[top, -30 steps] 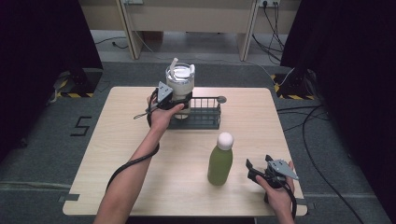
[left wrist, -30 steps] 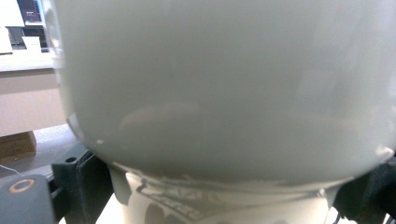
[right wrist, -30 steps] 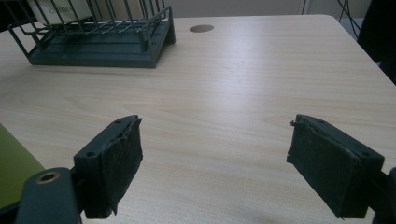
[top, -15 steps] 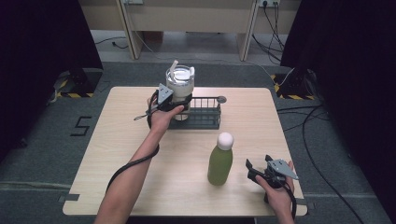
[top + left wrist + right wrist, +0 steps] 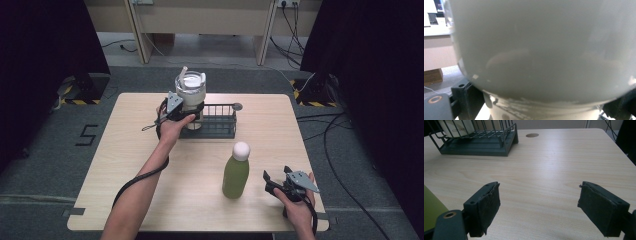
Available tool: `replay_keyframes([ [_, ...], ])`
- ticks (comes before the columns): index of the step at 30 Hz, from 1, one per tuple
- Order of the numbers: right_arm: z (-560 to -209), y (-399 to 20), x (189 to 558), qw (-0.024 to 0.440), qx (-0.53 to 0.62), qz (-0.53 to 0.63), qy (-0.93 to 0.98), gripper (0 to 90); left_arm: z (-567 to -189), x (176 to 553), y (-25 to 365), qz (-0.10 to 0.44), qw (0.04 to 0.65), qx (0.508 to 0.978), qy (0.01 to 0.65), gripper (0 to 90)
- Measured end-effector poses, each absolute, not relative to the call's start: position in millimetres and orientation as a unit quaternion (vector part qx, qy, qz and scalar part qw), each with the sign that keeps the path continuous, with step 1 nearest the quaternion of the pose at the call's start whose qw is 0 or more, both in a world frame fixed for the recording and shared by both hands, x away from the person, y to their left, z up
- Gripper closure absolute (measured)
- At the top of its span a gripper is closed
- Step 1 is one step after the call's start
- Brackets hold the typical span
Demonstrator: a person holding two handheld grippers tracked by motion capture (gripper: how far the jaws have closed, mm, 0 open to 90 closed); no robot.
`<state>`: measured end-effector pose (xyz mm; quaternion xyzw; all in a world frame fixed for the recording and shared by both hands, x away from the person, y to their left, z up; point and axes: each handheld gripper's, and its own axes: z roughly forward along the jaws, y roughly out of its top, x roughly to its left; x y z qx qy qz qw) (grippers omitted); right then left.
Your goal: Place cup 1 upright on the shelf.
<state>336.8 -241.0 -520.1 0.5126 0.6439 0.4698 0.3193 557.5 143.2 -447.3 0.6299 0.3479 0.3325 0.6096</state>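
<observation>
1 tumbler (image 5: 190,95), 1 rack (image 5: 220,122), 1 bottle (image 5: 236,172), maybe w/ straw.

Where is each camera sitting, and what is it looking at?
High view: above the person's side, looking forward and down on the table; both forearms, left gripper and right gripper show.
Left gripper view: rides that gripper, pressed up to the white tumbler; jaw parts at the bottom corners.
Right gripper view: low over the table, facing the wire rack; both jaws apart.
Shared: high and right gripper views show the rack and green bottle.

Green bottle (image 5: 236,172) upright on table (image 5: 135,150), white cap
</observation>
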Motion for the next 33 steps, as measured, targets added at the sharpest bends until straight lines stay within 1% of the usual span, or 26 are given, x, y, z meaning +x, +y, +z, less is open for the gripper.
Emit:
replay_keyframes([
  [9, -520.2, -240.6, 336.9, 0.319, 0.509, 0.470, 0.646, 16.1, -449.5, 557.3, 144.8, 0.329, 0.611, 0.634, 0.342, 7.6],
  [14, -520.1, -240.7, 336.8, 0.319, 0.508, 0.471, 0.647, 15.8, -452.5, 555.7, 143.0, 0.328, 0.608, 0.637, 0.344, 2.0],
  [33, -520.1, -240.2, 336.7, 0.319, 0.508, 0.468, 0.649, 15.7, -443.3, 535.6, 161.5, 0.354, 0.595, 0.640, 0.334, 1.7],
])
